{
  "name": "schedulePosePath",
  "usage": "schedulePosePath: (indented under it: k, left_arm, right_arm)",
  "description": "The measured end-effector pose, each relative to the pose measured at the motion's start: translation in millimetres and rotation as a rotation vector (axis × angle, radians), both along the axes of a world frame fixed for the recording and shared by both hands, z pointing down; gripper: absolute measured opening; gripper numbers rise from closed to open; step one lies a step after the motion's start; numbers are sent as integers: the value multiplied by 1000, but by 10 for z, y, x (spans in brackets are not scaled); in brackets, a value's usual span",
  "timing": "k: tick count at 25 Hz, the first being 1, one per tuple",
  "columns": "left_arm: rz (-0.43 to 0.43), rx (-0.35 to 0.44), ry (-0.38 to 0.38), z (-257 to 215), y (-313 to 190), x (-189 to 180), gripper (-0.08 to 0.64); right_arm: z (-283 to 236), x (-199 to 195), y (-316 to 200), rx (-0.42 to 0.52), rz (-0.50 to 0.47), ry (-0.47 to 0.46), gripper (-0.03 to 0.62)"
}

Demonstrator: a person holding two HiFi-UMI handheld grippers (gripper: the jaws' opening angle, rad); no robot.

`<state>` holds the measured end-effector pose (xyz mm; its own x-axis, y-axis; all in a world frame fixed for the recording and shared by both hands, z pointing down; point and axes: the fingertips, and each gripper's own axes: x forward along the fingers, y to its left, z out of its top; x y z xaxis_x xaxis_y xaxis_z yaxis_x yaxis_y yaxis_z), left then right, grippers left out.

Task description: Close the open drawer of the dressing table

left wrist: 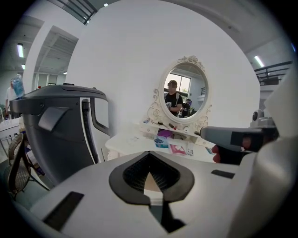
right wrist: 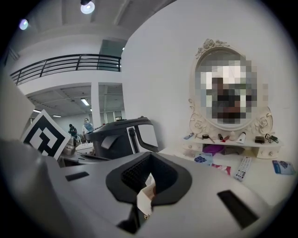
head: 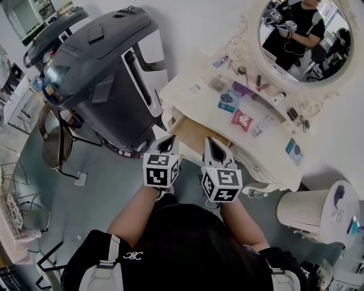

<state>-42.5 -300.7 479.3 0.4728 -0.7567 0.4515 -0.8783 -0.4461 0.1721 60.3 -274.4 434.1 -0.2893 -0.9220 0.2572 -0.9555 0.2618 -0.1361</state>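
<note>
Both tongs clenched, empty. Left tongs (head: 166, 145) and right tongs (head: 214, 150) sit side by side at the near front of the open drawer (head: 196, 132), which juts from under the tabletop (head: 199, 102). Probably posed for a two-point push inward; contact unclear.

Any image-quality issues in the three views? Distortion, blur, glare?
Head view: evenly lit, sharp, mild wide-angle bowing, no glare on the mirror. Left gripper view: strong fisheye with black corners; the fingers look soft up close, and the dressing table beyond is sharp. Right gripper view: same fisheye, a ceiling lamp blown out at the top, and a mosaic patch over the mirror.
</note>
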Motion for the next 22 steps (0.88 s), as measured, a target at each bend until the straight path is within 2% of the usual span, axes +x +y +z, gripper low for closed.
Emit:
schedulePosePath:
  k: [4, 9, 15, 19, 22]
  left_arm:
    - [51, -14, -3, 41, -219, -40, 6]
    - [116, -93, -24, 373, -324, -117, 6]
    - [182, -166, -136, 929, -369, -161, 6]
    - [205, -270, -200, 1338, -299, -186, 6]
    - [201, -319, -226, 1621, -279, -208, 6]
  right_arm:
    - [15, -67, -214, -9, 43, -1, 11]
    - [135, -135, -346, -49, 94, 19, 11]
    - [262, -155, -446, -103, 133, 50, 11]
    - [394, -91, -478, -149, 142, 62, 11]
    - [544, -30, -529, -192, 131, 54, 11]
